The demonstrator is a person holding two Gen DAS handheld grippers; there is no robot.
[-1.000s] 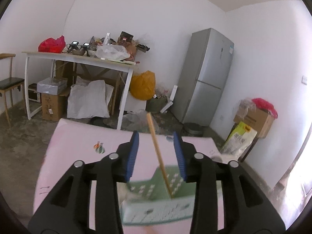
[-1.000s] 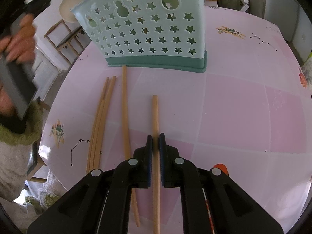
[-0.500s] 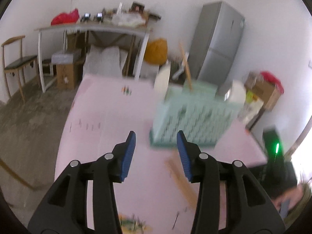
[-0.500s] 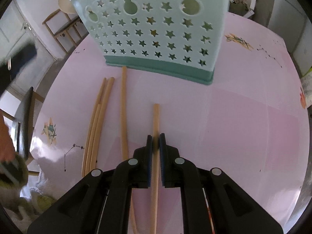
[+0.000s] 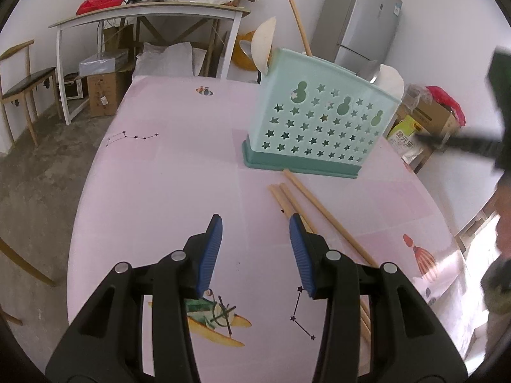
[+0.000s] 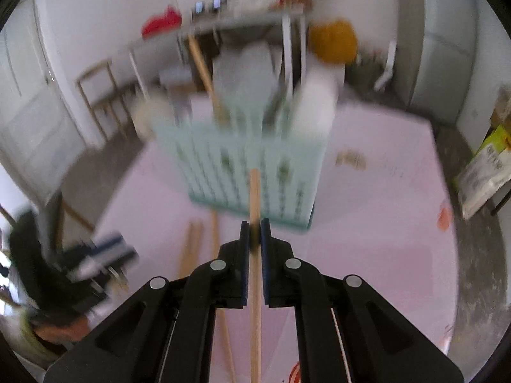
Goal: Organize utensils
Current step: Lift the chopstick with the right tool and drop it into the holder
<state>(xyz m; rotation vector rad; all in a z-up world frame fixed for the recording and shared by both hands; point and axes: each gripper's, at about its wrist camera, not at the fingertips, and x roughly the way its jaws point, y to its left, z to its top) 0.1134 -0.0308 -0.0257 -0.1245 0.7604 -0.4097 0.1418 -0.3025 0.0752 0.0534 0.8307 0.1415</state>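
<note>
A mint-green utensil basket [image 5: 319,124] with star holes stands on the pink table [image 5: 166,172]. One wooden chopstick [image 5: 300,27] and pale spoons stick up out of it. Three loose chopsticks [image 5: 322,210] lie on the table in front of it. My left gripper [image 5: 255,249] hangs open over the table, just left of those chopsticks, with nothing between its blue pads. In the blurred right wrist view my right gripper [image 6: 255,234] is shut on a wooden chopstick [image 6: 255,191], lifted off the table and pointing at the basket [image 6: 249,172].
A person's sleeve and a dark device [image 5: 498,102] show at the right edge. Beyond the table stand a white trestle table [image 5: 150,12] loaded with clutter, a chair [image 5: 22,79], boxes and a grey fridge [image 5: 364,19]. The table's rounded edge runs close on the left.
My left gripper dropped from above the basket to low over the table near the loose chopsticks. My right gripper lifted its chopstick off the table, and its view now tilts up toward the basket.
</note>
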